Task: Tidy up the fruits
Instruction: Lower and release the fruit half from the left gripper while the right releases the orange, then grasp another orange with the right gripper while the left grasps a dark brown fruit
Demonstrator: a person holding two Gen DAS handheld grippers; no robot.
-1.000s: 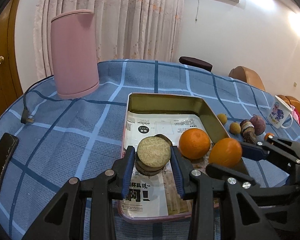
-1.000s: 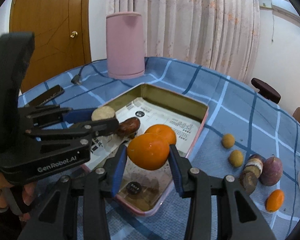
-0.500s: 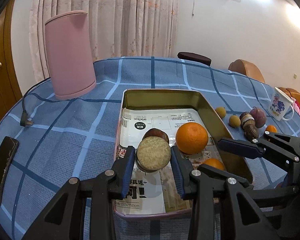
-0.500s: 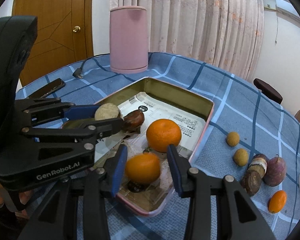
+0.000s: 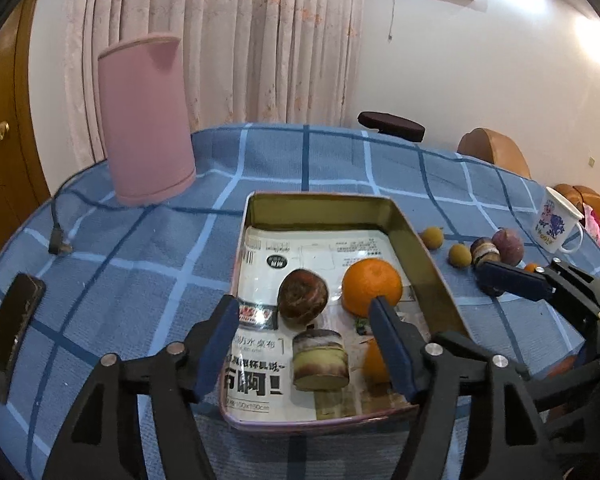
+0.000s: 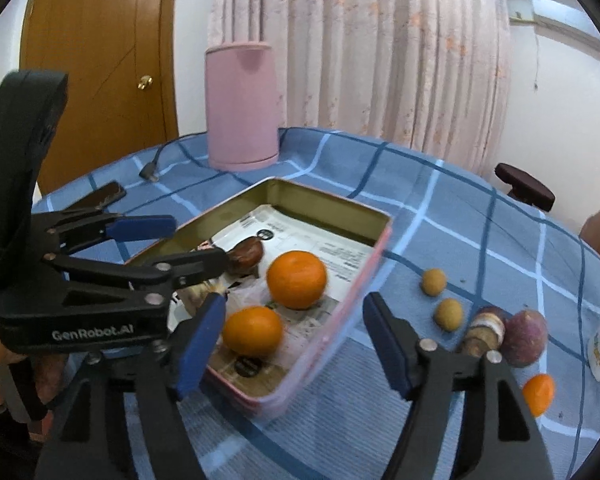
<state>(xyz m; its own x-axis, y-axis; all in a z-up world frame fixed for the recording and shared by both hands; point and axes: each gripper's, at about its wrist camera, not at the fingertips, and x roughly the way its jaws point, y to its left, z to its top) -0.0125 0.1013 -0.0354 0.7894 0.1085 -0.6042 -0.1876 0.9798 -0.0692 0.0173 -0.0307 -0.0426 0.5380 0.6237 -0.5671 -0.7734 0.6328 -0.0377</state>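
Observation:
A paper-lined tin tray (image 5: 416,248) holds a brown round fruit (image 5: 302,298), a big orange (image 5: 372,286), a cut cylindrical root piece (image 5: 320,360) and a smaller orange (image 6: 252,330). My left gripper (image 5: 302,306) hangs over the tray's near end. Its jaws are opening, and the cut piece lies loose on the paper below them. My right gripper (image 6: 294,300) hovers over the tray's near corner, jaws also opening. The smaller orange rests in the tray beside its left pad, unpressed. More fruit lies on the cloth: two small yellow ones (image 6: 433,281), another cut piece (image 6: 484,330), a purple fruit (image 6: 524,336), a tiny orange (image 6: 539,394).
A tall pink kettle (image 5: 146,120) stands behind the tray, with its cable and plug (image 5: 60,246) on the blue checked cloth. A dark phone (image 5: 14,334) lies at the left edge. A printed white mug (image 5: 556,220) sits far right. Chair backs ring the round table.
Both grippers have let go. The cut piece dropped from the left jaws onto the tray's paper, and the orange went down from the right jaws into the tray. Both jaws now stand wide.

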